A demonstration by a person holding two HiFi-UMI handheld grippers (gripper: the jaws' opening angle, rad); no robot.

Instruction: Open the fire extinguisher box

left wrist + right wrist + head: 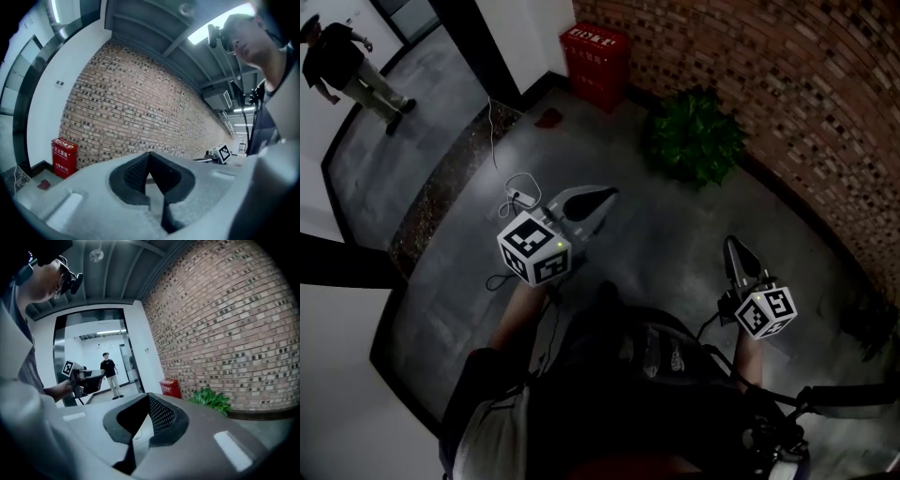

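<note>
The red fire extinguisher box (pixel 598 64) stands closed on the floor against the brick wall, far ahead of me. It also shows small in the left gripper view (pixel 64 157) and in the right gripper view (pixel 170 387). My left gripper (pixel 605 194) is held in the air well short of the box, its jaws shut with nothing between them (pixel 150 155). My right gripper (pixel 731 246) hangs lower right, also far from the box, its jaws closed and empty (pixel 149 397).
A green potted plant (pixel 696 136) sits by the brick wall (pixel 806 103), right of the box. A small red scrap (pixel 549 118) and a thin cable (pixel 494 131) lie on the grey floor. A person (pixel 347 61) stands in the doorway area at far left.
</note>
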